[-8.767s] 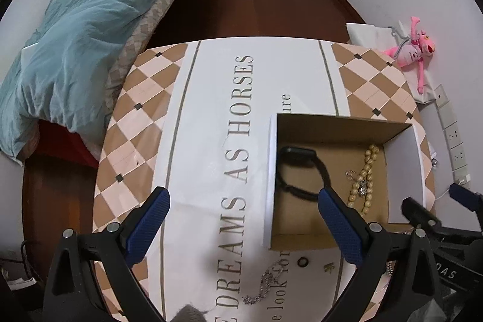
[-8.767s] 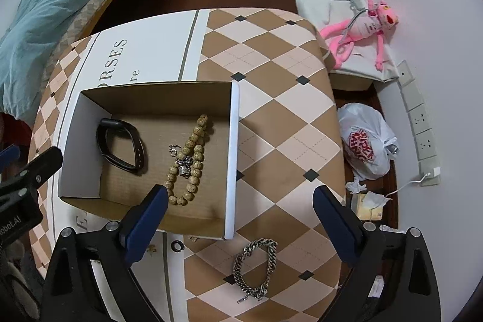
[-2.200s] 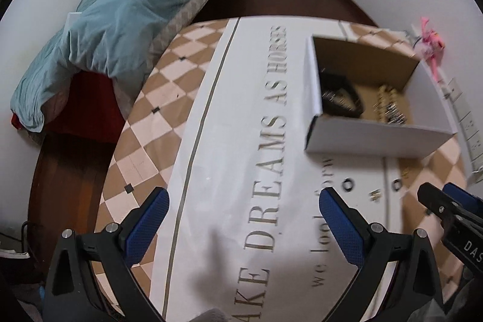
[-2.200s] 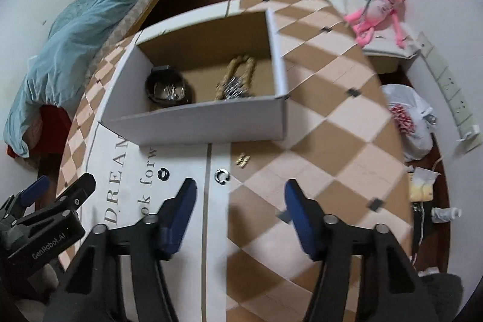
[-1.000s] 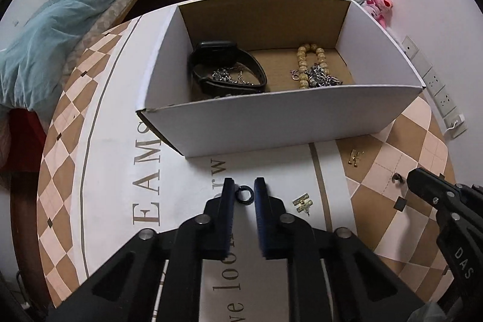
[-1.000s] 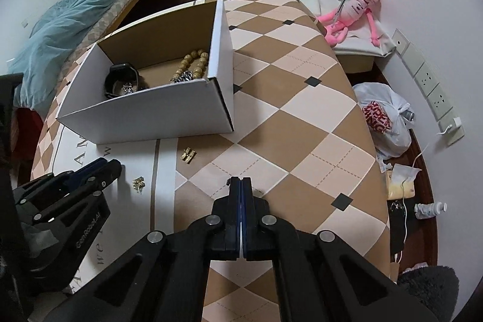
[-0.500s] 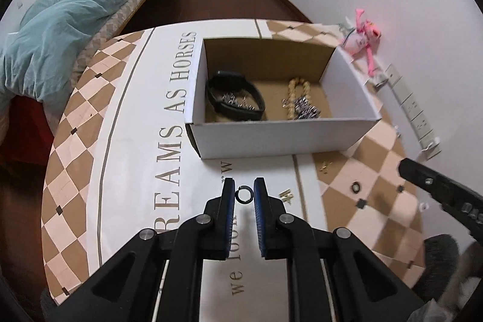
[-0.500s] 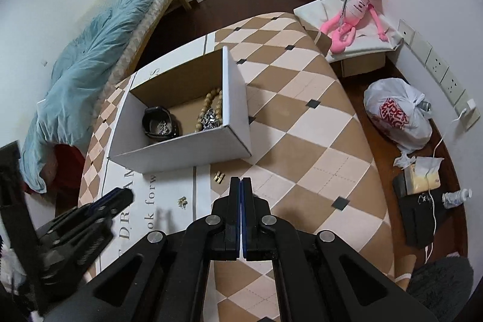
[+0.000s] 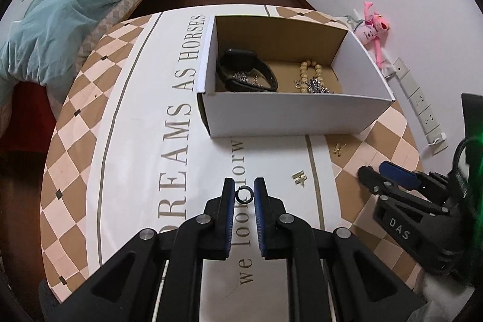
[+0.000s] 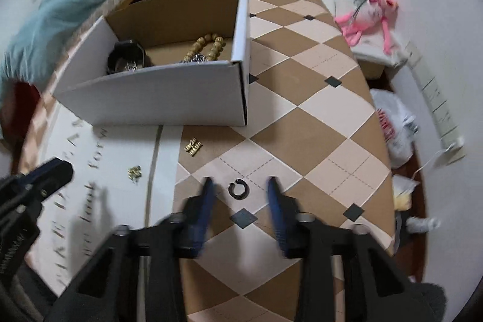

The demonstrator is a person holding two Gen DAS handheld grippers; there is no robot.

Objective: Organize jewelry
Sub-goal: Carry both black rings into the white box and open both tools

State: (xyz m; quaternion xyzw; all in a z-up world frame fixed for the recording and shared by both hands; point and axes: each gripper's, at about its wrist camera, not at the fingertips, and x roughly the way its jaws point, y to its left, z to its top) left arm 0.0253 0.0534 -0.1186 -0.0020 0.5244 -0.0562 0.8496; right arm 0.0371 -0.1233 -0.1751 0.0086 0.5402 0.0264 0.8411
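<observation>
My left gripper [image 9: 244, 195] is shut on a small black ring [image 9: 244, 195] and holds it above the table, in front of the white cardboard box [image 9: 289, 118]. The box holds a black watch band [image 9: 246, 74], a wooden bead bracelet [image 9: 309, 74] and silver chains. My right gripper [image 10: 240, 190] is open, low over the table, its fingers either side of a second black open ring [image 10: 238, 189]. It also shows in the left wrist view [image 9: 389, 175]. Two small gold clips [image 10: 193, 147] [image 10: 134, 172] lie on the table near the box [image 10: 169, 92].
The round table has a checkered cloth with lettering [image 9: 181, 122]. A bed with a teal duvet [image 9: 69, 20] is at far left. A pink plush toy [image 10: 368, 11] and a plastic bag [image 10: 395, 125] lie beyond the table's right edge.
My right gripper has opened and dropped down around the second black ring. My left gripper keeps its ring and has moved nearer the box.
</observation>
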